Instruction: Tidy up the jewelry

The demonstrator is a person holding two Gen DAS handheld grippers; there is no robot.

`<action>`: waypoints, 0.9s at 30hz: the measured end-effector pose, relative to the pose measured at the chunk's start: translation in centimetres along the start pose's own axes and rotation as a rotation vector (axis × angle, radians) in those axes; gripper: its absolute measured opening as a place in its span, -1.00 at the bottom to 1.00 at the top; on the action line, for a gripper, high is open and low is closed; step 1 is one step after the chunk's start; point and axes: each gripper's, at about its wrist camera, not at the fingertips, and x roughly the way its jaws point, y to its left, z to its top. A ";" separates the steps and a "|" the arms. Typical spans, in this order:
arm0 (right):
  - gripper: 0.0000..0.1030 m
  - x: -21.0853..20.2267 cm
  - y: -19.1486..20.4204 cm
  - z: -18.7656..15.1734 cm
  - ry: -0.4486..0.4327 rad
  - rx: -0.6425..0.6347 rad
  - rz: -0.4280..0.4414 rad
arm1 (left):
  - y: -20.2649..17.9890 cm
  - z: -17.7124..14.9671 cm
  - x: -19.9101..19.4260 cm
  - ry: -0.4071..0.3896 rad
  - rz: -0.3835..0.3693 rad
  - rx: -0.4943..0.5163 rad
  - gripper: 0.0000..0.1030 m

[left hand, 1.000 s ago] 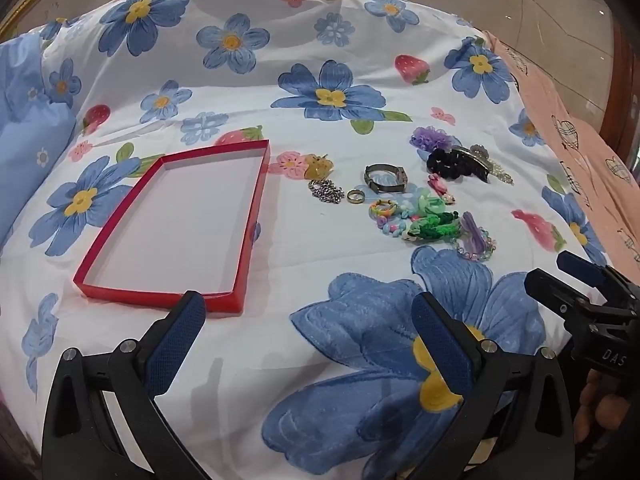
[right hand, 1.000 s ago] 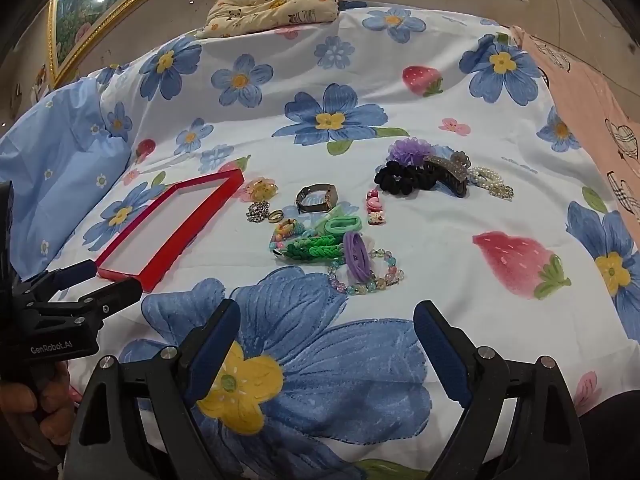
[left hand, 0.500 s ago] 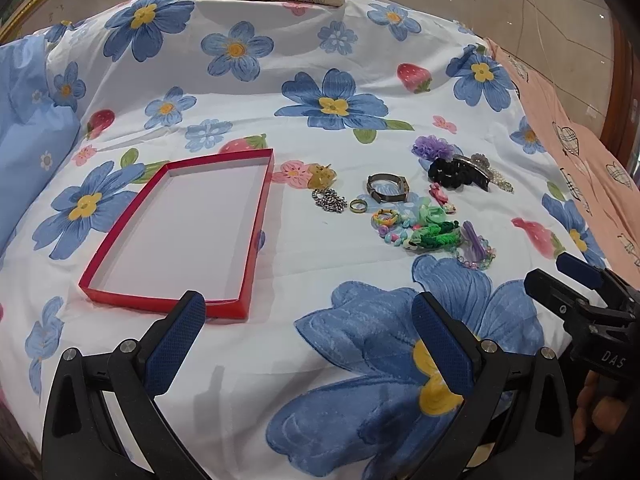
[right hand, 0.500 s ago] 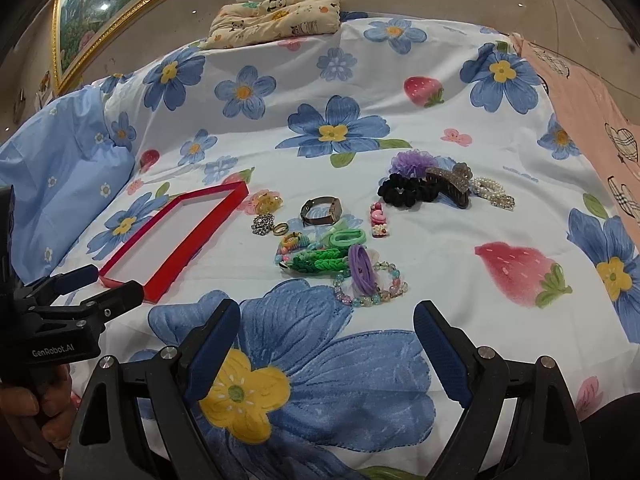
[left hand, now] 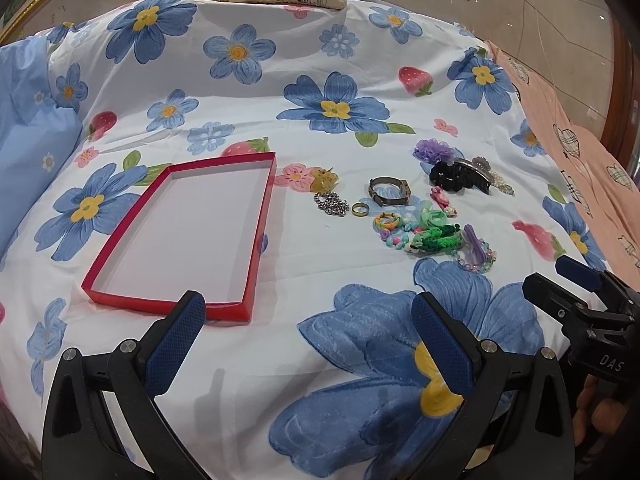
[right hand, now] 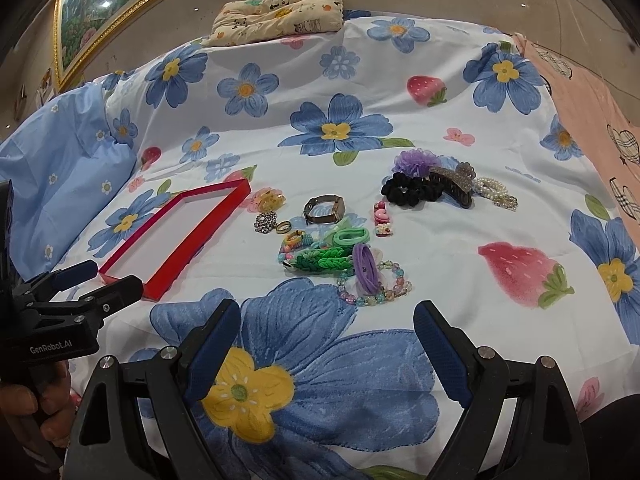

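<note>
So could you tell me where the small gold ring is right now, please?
In the left wrist view the gold ring lies on the bedsheet right of the red tray, between the silver chain and the metal bracelet.

Both cameras are riding low over the near end of the floral bedsheet [left hand: 248, 240], looking forward and slightly down toward the panda cushion [right hand: 280, 8] at the far end. The left one is sitting nearest the red tray [left hand: 256, 236], the right one nearest the beaded bracelet [right hand: 374, 284]. Each is catching the other's tool at its edge: the right gripper [left hand: 560, 288] in the left view, the left gripper [right hand: 108, 280] in the right. Both are sharing the tray and the trinkets.
</note>
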 end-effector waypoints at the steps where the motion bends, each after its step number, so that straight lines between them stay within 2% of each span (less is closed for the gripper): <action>1: 0.75 0.0 0.0 0.0 -0.001 -0.001 0.000 | 0.0 0.0 0.0 0.000 0.001 -0.001 1.00; 27: 0.74 0.0 0.1 0.2 -0.001 -0.001 0.013 | 0.0 -0.3 1.0 0.022 -0.007 0.000 1.00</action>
